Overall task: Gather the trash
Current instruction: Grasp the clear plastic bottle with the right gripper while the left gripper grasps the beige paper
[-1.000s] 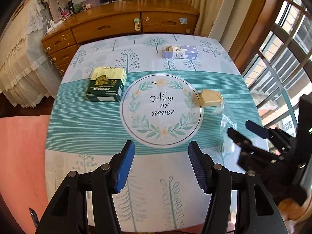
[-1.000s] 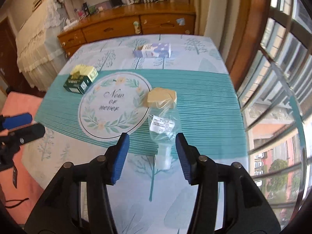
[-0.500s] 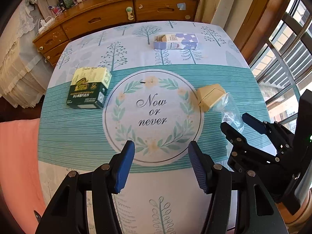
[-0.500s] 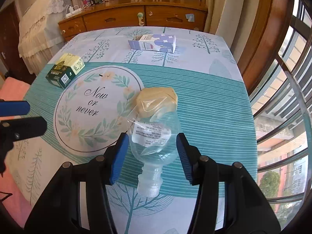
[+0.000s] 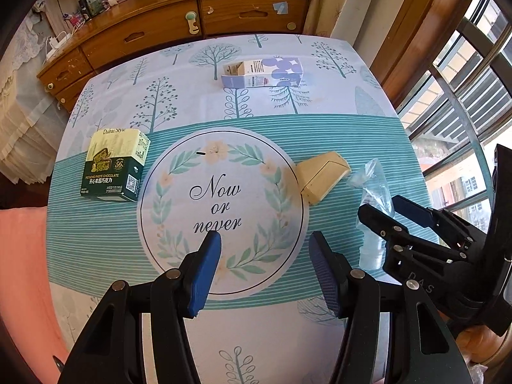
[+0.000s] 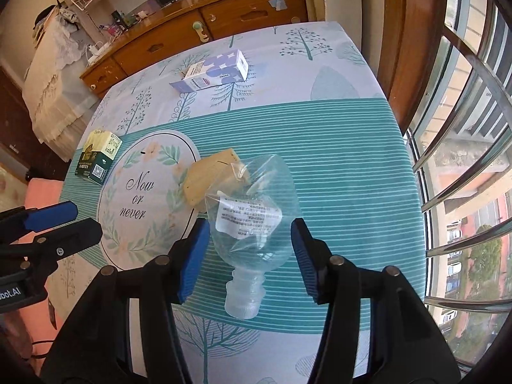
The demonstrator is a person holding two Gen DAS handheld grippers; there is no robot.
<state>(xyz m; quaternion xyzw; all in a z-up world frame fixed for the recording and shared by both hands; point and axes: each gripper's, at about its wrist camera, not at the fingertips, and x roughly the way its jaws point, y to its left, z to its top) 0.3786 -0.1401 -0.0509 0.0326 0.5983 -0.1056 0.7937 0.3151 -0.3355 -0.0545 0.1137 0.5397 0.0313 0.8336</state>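
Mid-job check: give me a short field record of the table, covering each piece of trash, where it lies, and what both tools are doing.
clear bottle: lying on its side, between the right tool's pads, not pressed
right tool: open, jaws just widened, around the bottle
left tool: open, nothing between its pads, over the round print
tan box: beside the bottle's far end
green chocolate box: left part of the table
purple carton: far side, lying flat

Teal-striped, tree-printed tablecloth (image 5: 96, 240)

We carry two black grippers (image 5: 262, 268) (image 6: 249, 252) with ribbed blue pads (image 5: 204, 272), silver rivets, and white lettering, perhaps "DAS".
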